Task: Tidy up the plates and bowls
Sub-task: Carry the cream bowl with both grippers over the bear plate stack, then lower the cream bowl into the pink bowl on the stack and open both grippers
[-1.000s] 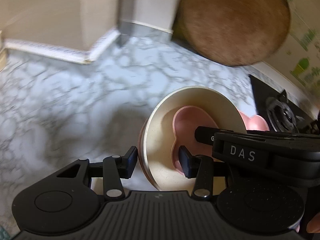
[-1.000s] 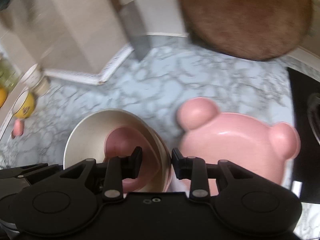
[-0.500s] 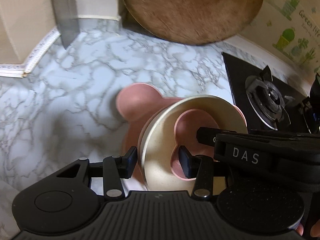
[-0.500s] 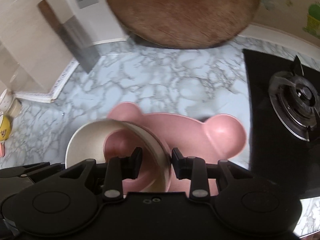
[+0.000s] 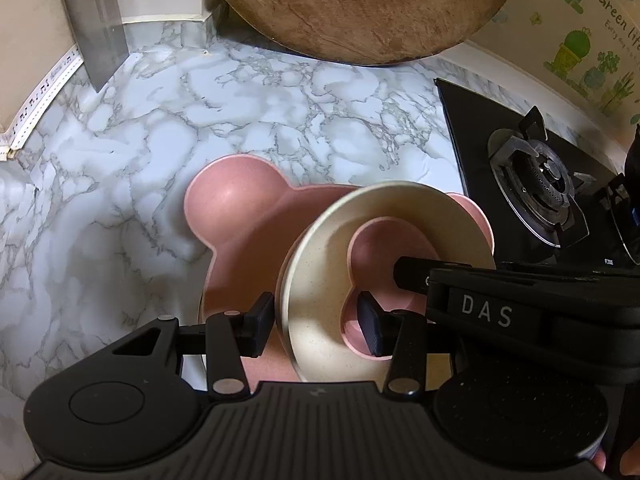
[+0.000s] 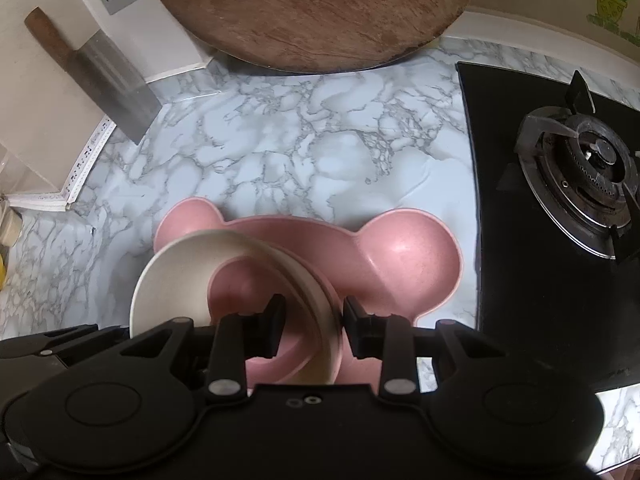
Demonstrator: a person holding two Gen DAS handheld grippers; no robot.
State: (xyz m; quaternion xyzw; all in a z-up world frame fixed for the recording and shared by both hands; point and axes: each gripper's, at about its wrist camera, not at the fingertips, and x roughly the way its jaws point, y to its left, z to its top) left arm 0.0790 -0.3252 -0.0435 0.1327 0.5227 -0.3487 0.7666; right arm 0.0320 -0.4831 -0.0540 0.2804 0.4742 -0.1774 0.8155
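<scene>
Counts across both wrist views:
- 2 black two-finger grippers: left gripper (image 5: pixel 316 324), right gripper (image 6: pixel 310 326).
- 1 round cream plate (image 5: pixel 320 280) with a pink heart-shaped dish (image 5: pixel 384 264) nested in it, so 1 dish.
- 1 pink bear-shaped plate with two round ears (image 6: pixel 400 256).
- 1 round brown wooden chopping board (image 6: pixel 312 8).
- 1 steel cleaver with wooden handle (image 6: pixel 108 76).
- 1 black gas hob (image 6: pixel 520 200), 1 burner (image 6: pixel 592 172) visible.
- 1 grey-veined marble countertop (image 6: pixel 280 144).
</scene>
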